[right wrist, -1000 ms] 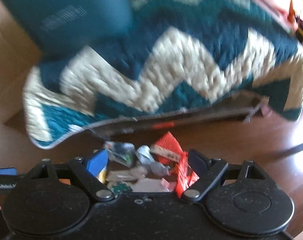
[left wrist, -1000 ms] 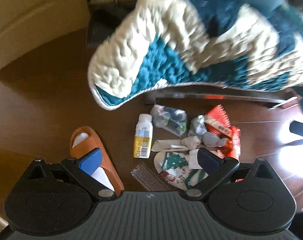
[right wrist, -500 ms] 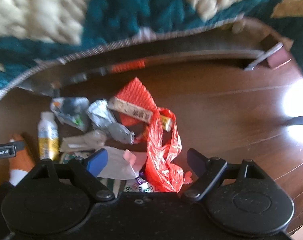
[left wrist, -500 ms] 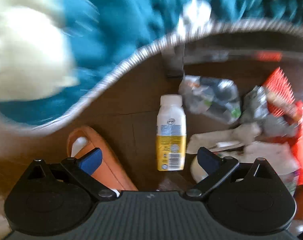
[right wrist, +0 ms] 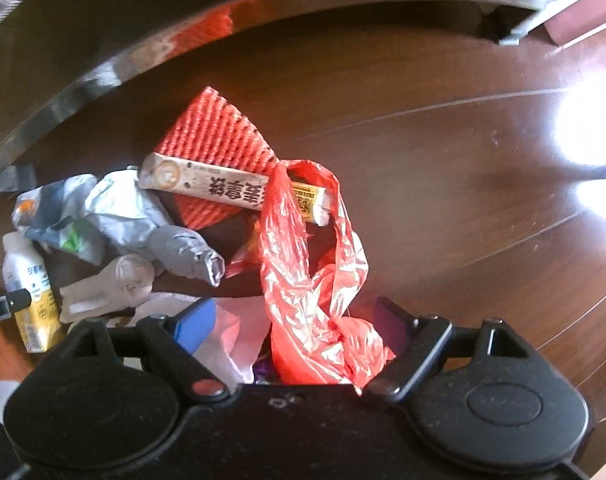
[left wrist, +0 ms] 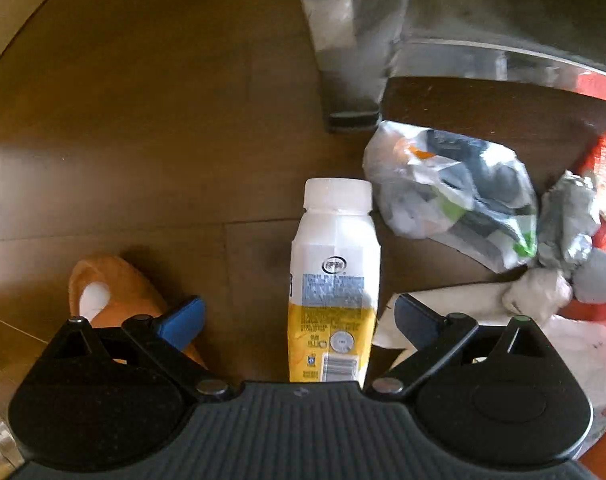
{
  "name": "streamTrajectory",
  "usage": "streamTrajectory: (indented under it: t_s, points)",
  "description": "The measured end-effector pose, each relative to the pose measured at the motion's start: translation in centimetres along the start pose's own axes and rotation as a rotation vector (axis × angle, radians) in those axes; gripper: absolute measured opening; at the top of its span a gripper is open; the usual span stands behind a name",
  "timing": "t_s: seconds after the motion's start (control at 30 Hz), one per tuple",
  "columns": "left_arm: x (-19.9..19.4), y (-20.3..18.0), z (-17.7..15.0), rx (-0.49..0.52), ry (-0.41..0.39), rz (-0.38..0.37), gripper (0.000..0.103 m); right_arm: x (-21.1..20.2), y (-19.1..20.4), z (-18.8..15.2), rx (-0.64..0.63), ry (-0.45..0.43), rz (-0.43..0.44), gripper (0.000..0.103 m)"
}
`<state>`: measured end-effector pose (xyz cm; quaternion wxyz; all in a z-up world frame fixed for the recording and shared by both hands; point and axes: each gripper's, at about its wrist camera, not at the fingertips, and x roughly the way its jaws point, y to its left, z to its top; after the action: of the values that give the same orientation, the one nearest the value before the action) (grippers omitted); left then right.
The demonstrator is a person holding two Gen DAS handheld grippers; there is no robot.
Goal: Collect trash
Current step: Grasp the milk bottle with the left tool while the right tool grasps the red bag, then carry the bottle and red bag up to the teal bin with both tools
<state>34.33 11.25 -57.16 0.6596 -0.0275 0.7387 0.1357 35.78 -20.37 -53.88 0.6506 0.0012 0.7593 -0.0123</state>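
Observation:
A white and yellow drink bottle (left wrist: 331,280) lies on the dark wood floor, its lower half between the open fingers of my left gripper (left wrist: 299,318). The same bottle (right wrist: 29,296) shows at the far left of the right wrist view. A crumpled clear wrapper (left wrist: 455,196) and grey foil (left wrist: 567,220) lie to the bottle's right. My right gripper (right wrist: 293,322) is open around a crumpled red plastic bag (right wrist: 315,280). Beyond the bag lie a long wrapped bar (right wrist: 223,186) and a red ribbed sheet (right wrist: 215,136).
An orange slipper (left wrist: 115,292) with a white sock in it is beside the left fingers. A metal furniture leg (left wrist: 351,40) and a shiny rail (right wrist: 183,36) stand beyond the trash. White tissue (right wrist: 103,284) lies in the pile. Bare sunlit floor (right wrist: 483,184) extends right.
Both grippers have dropped low and moved in toward the trash. The teal and cream quilt has left view. The bottle and the red bag now sit between the fingers.

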Motion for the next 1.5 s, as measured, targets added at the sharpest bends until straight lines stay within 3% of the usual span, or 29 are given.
streamTrajectory:
  t_s: [0.27, 0.6, 0.7, 0.73, 0.77, 0.8, 0.83, 1.1, 1.3, 1.5]
  points:
    - [1.6, 0.1, 1.3, -0.016, 0.008, -0.026, 0.100, 1.9, -0.7, 0.1, 0.034, 0.004, -0.057, 0.082]
    - [3.4, 0.2, 1.8, -0.049, 0.020, -0.052, 0.053, 2.1, -0.9, 0.1, 0.038, -0.001, -0.100, 0.077]
    - [3.3, 0.1, 1.9, -0.061, 0.020, -0.056, 0.052, 2.5, -0.7, 0.1, 0.038, 0.009, -0.105, 0.073]
    - [3.3, 0.1, 2.0, -0.063, 0.018, -0.058, 0.052, 2.6, -0.7, 0.1, 0.039, 0.014, -0.100, 0.067]
    - [3.0, 0.2, 1.6, -0.063, 0.015, -0.058, 0.052, 2.9, -0.5, 0.1, 0.042, 0.023, -0.106, 0.037]
    - [3.0, 0.2, 1.7, -0.061, 0.012, -0.057, 0.052, 3.3, -0.5, 0.2, 0.049, 0.041, -0.115, 0.022]
    - [2.7, 0.2, 1.5, -0.059, 0.010, -0.056, 0.052, 3.6, -0.7, 0.3, 0.067, 0.060, -0.115, 0.019]
    - [1.7, 0.1, 1.1, -0.037, 0.068, -0.039, 0.051, 2.6, -0.2, -0.3, 0.031, 0.056, -0.135, 0.004]
    - [-1.6, 0.4, -0.1, -0.082, 0.118, -0.024, 0.051, -3.4, 1.0, -0.8, -0.026, -0.013, -0.114, 0.001]
    - [-5.9, -0.2, -3.2, -0.115, 0.171, -0.052, 0.051, -8.9, 1.2, -4.1, -0.013, -0.093, -0.076, 0.001]
